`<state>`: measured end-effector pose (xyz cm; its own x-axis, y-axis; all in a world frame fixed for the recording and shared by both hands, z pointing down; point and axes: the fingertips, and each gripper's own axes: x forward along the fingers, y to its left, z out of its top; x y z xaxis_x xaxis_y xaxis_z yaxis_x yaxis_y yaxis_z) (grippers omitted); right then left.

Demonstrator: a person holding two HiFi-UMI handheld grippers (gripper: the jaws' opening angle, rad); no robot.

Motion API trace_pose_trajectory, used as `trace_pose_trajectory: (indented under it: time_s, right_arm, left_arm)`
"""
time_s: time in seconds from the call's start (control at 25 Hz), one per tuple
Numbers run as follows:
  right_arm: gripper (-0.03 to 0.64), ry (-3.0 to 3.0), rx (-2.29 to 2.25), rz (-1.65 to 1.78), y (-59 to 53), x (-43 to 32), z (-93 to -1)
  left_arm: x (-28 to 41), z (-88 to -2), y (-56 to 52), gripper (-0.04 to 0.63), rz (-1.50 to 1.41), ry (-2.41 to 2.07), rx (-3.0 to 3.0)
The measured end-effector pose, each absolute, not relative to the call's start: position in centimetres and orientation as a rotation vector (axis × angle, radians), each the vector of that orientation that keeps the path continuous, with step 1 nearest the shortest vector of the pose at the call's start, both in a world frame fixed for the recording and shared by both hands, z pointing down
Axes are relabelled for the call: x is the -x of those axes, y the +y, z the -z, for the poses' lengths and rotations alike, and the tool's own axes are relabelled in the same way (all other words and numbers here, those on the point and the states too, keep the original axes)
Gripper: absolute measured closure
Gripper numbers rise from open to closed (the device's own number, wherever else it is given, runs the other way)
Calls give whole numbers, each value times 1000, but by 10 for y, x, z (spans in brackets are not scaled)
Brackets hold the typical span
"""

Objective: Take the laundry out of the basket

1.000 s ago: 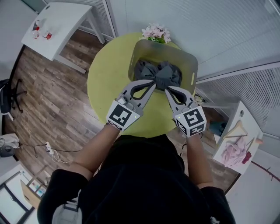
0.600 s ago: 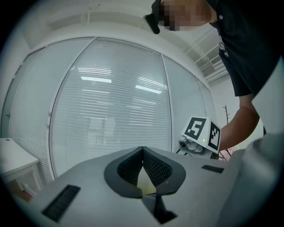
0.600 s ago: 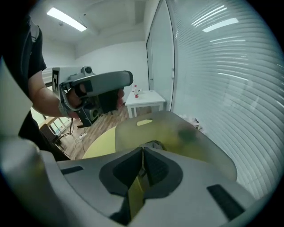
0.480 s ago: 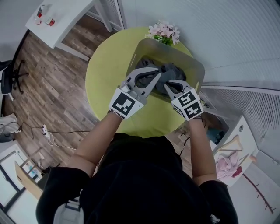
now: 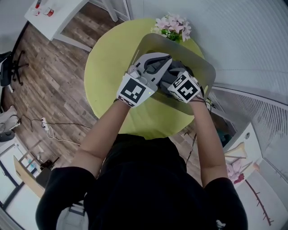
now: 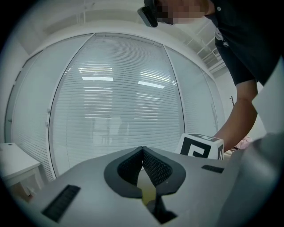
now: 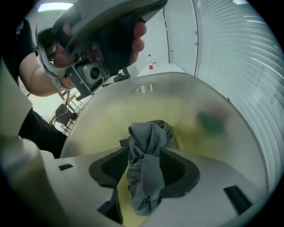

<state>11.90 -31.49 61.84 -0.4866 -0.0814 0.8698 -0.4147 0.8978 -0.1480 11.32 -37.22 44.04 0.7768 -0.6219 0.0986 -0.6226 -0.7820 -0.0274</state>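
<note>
A translucent grey basket [image 5: 204, 72] stands at the far side of a round yellow table [image 5: 112, 76], with dark grey laundry [image 5: 179, 67] in it. My right gripper [image 5: 176, 76] points steeply down into the basket. Its jaws have just been opening. In the right gripper view a bunched grey cloth [image 7: 148, 146] stands between the pads of the right gripper [image 7: 145, 153] and fills the gap. My left gripper [image 5: 167, 59] hovers level over the basket's left part. It is shut with nothing in it [image 6: 143, 150].
Pink flowers [image 5: 173, 24] stand just behind the basket. A white side table [image 5: 49, 13] is at the upper left, over a wooden floor. Slatted blinds [image 6: 115, 102] fill the left gripper view. Cables lie on the floor at the left [image 5: 45, 132].
Both grippers have moved from the basket's near edge to over it. The right one has tipped down into the basket, and its jaws, shut before, now stand apart around the grey cloth.
</note>
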Motion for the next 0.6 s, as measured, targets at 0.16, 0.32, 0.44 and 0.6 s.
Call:
trace_pose_trajectory:
  time_s: [0.16, 0.32, 0.44, 0.6]
  right_arm:
    - [359, -2019, -302, -396, -318, -116, -642]
    - [321, -1966, -256, -367, -325, -118, -664]
    - [263, -1920, -221, -381, -325, -120, -690]
    - [178, -1861, -190, -400, -321, -118, -720]
  left_arm:
    - [-118, -450, -383, 584, -184, -1023, -2974]
    - [-123, -462, -392, 584, -203, -999, -2980]
    - [-126, -471, -396, 584, -218, -987, -2979]
    - [-124, -479, -402, 584, -223, -997, -2956]
